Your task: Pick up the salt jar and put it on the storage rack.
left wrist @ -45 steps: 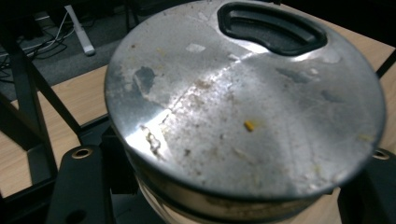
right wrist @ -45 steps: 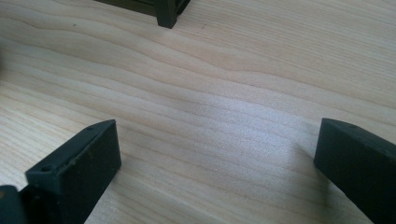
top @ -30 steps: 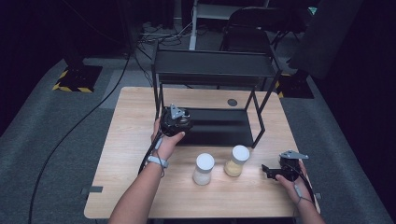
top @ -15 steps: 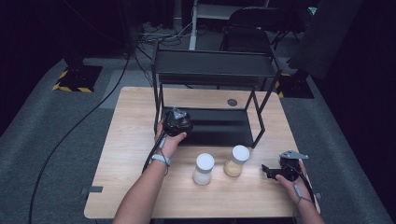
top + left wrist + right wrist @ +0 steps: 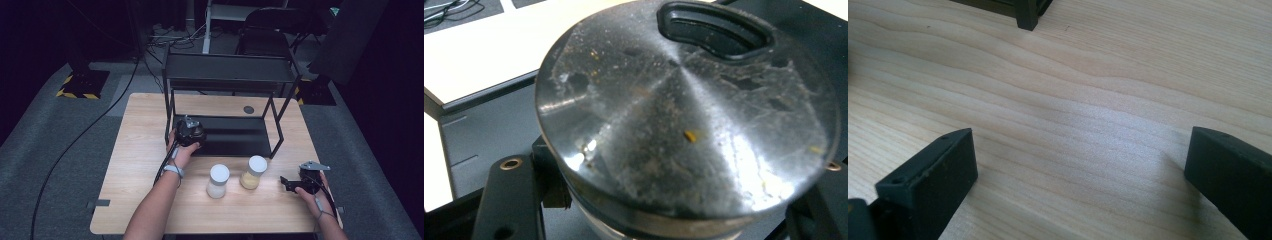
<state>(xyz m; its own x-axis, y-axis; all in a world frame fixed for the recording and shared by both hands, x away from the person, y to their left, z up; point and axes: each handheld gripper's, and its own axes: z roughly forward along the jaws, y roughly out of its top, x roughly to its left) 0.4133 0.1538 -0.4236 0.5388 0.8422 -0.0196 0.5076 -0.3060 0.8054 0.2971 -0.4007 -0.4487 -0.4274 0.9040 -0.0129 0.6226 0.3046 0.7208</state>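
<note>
My left gripper (image 5: 190,131) is shut on a jar with a scratched silver lid (image 5: 684,115); its black jaws stand on either side below the lid. It holds the jar at the left front of the black rack's lower shelf (image 5: 235,136). Whether the jar rests on the shelf I cannot tell. My right gripper (image 5: 285,183) lies low over the wooden table (image 5: 145,150) at the right, open, with bare wood between its jaws (image 5: 1078,160).
The rack's top shelf (image 5: 227,75) spans above the lower one. Two jars stand in front of the rack: a white-lidded one with pale contents (image 5: 218,181) and one with yellow contents (image 5: 253,172). A small dark disc (image 5: 248,109) lies behind the rack.
My left gripper has sunk a little with the jar toward the lower shelf. The right gripper and the two standing jars have not moved.
</note>
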